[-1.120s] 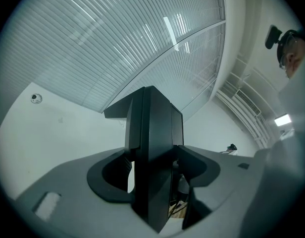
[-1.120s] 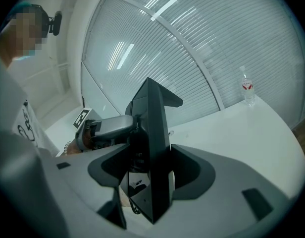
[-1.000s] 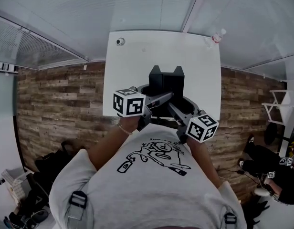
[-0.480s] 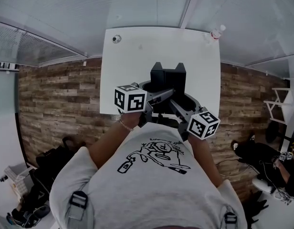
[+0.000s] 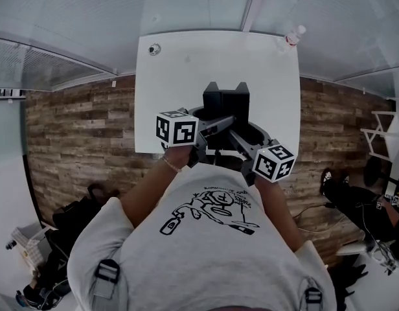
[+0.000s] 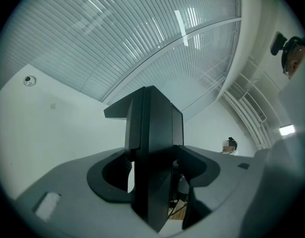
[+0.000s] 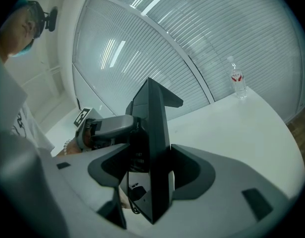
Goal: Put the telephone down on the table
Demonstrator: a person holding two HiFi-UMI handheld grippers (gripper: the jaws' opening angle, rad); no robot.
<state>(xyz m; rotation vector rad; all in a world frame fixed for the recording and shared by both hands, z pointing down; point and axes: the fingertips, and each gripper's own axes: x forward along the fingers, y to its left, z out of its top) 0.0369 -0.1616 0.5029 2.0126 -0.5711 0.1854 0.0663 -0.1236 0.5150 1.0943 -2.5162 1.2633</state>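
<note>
The black telephone [image 5: 225, 102] stands upright, held between my two grippers over the near edge of the white table [image 5: 186, 76]. My left gripper [image 5: 216, 126] clamps its left side and my right gripper [image 5: 242, 136] clamps its right side. In the left gripper view the telephone [image 6: 152, 143] fills the gap between the jaws, with wooden floor showing below it. The right gripper view shows the telephone [image 7: 153, 148] edge-on between its jaws, and the left gripper [image 7: 110, 128] beyond it. Whether the telephone's base touches the table I cannot tell.
A clear plastic bottle [image 5: 291, 39] stands at the table's far right corner, seen also as the bottle [image 7: 237, 83] in the right gripper view. A small round object [image 5: 154, 48] lies at the far left corner. Slatted blinds back the table; wooden floor flanks it.
Both grippers have sunk a little with the telephone still clamped between them. The jaws have not changed.
</note>
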